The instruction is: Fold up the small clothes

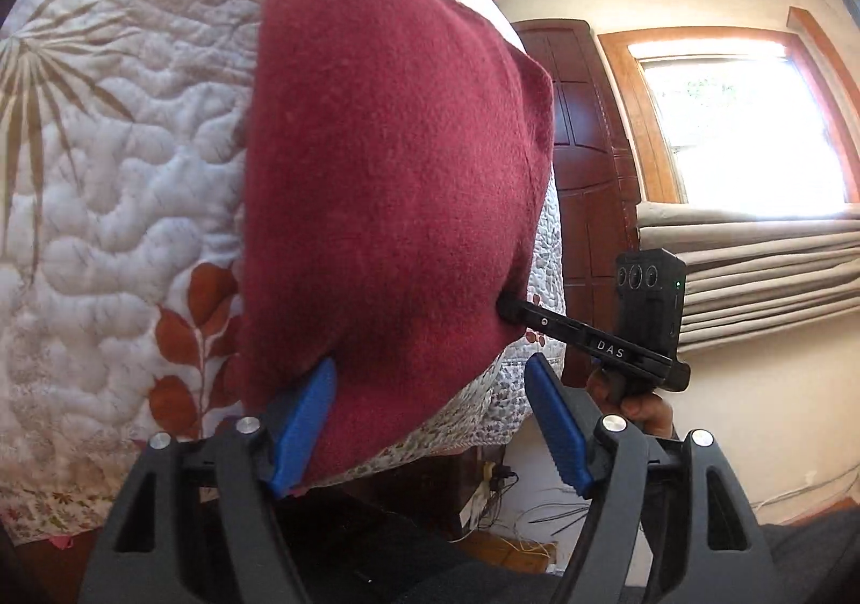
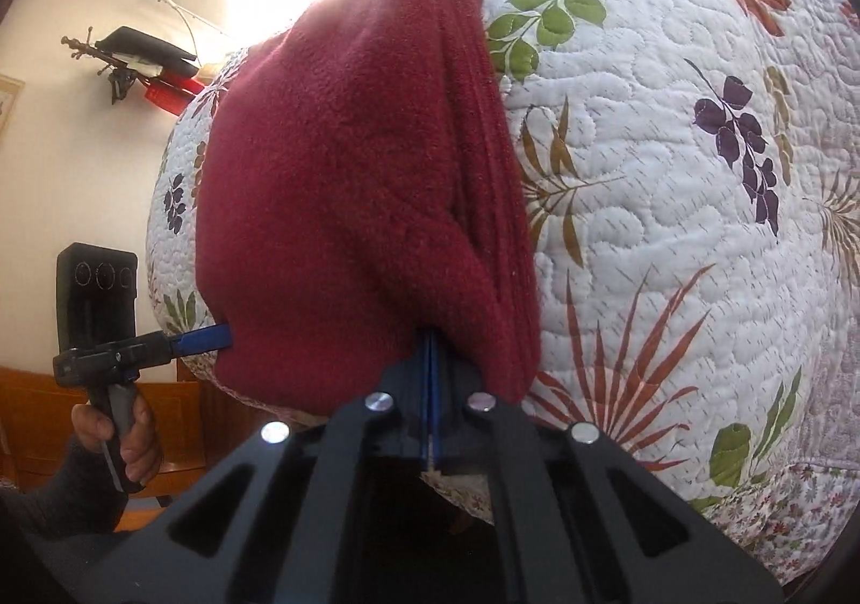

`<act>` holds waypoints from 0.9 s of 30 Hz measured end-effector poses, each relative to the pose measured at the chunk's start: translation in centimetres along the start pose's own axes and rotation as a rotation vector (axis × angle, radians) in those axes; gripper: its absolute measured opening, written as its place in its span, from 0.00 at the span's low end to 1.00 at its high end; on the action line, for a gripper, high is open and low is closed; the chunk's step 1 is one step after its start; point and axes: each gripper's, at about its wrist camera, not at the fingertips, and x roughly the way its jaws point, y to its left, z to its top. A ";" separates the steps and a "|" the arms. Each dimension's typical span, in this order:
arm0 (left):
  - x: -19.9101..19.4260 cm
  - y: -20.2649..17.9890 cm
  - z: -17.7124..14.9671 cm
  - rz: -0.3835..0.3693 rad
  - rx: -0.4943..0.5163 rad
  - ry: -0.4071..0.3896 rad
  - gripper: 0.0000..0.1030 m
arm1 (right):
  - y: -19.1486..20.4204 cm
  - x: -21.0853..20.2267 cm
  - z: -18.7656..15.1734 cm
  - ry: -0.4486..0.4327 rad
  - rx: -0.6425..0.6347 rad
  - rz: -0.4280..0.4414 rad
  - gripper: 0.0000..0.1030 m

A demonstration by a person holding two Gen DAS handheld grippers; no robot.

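A maroon fleece garment (image 1: 387, 163) lies folded in layers on the quilted bedspread (image 1: 118, 206), near the bed's edge. My left gripper (image 1: 430, 365) is open, its blue fingers (image 1: 553, 421) spread wide around the garment's near corner; one finger's tip slips under the cloth edge. My right gripper (image 2: 431, 351) is shut on the near edge of the garment (image 2: 333, 185), whose stacked folds show on the right side. In the left wrist view the right gripper (image 1: 508, 309) pokes into the cloth from the right. The left gripper (image 2: 215, 335) touches the cloth's left edge.
The white floral quilt (image 2: 672, 206) covers the bed on all sides of the garment. A dark wooden door (image 1: 586, 163), a bright window (image 1: 742, 131) and folded curtains stand beyond the bed. Cables lie on the floor (image 1: 516, 523). A hand (image 2: 129, 437) holds the left gripper's handle.
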 end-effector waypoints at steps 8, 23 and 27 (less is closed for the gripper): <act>-4.6 -2.4 -5.2 0.209 -0.004 -0.181 0.92 | 1.2 -4.6 -2.6 -0.094 -0.019 -0.052 0.61; -12.0 -21.9 -15.5 0.692 0.237 -0.382 0.96 | 10.4 -16.9 -12.9 -0.383 -0.141 -0.336 0.92; -13.8 -27.2 -18.7 0.739 0.276 -0.419 0.96 | 13.6 -23.2 -15.2 -0.508 -0.152 -0.337 0.92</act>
